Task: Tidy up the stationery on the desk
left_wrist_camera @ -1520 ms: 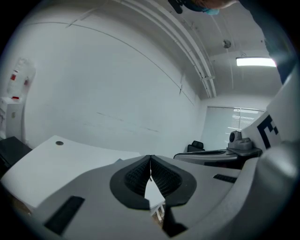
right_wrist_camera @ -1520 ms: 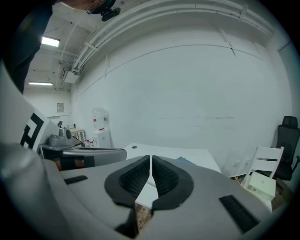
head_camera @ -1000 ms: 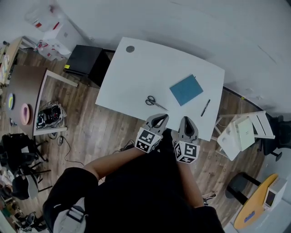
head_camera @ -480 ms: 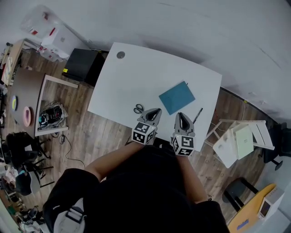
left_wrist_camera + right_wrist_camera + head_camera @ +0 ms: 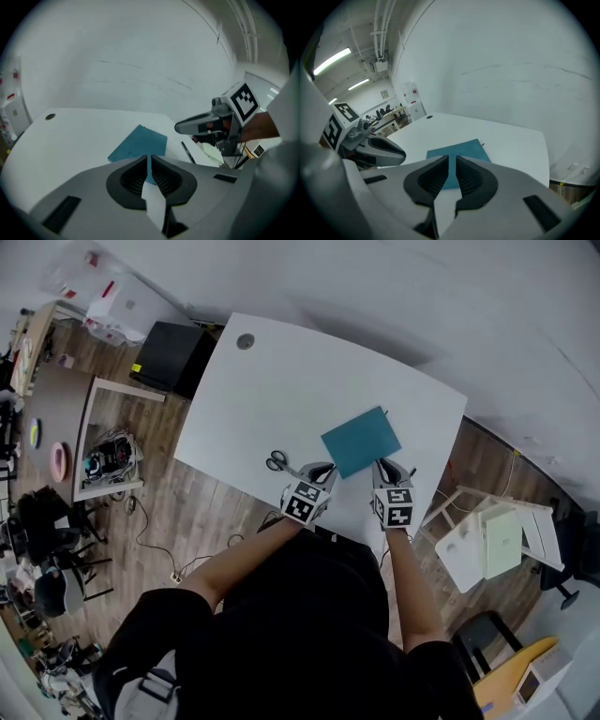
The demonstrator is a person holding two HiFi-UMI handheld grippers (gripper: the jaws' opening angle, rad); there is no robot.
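A teal notebook (image 5: pixel 361 441) lies on the white desk (image 5: pixel 281 390) near its front edge; it also shows ahead of the jaws as the notebook (image 5: pixel 139 144) and the notebook (image 5: pixel 457 152). Black-handled scissors (image 5: pixel 277 461) lie to its left. A black pen (image 5: pixel 187 151) lies to the right of the notebook. My left gripper (image 5: pixel 323 469) is shut and empty, its tips between the scissors and the notebook's near corner. My right gripper (image 5: pixel 384 467) is shut and empty at the notebook's near right corner. Each gripper shows in the other's view: the right gripper (image 5: pixel 206 124) and the left gripper (image 5: pixel 379 146).
A round cable hole (image 5: pixel 246 340) sits at the desk's far left corner. A black cabinet (image 5: pixel 173 357) stands to the left of the desk, and white folding furniture (image 5: pixel 487 535) stands to its right. A wall runs behind the desk.
Both grippers have moved forward and down from in front of the desk to over its front edge, next to the notebook. Their jaws stay shut.
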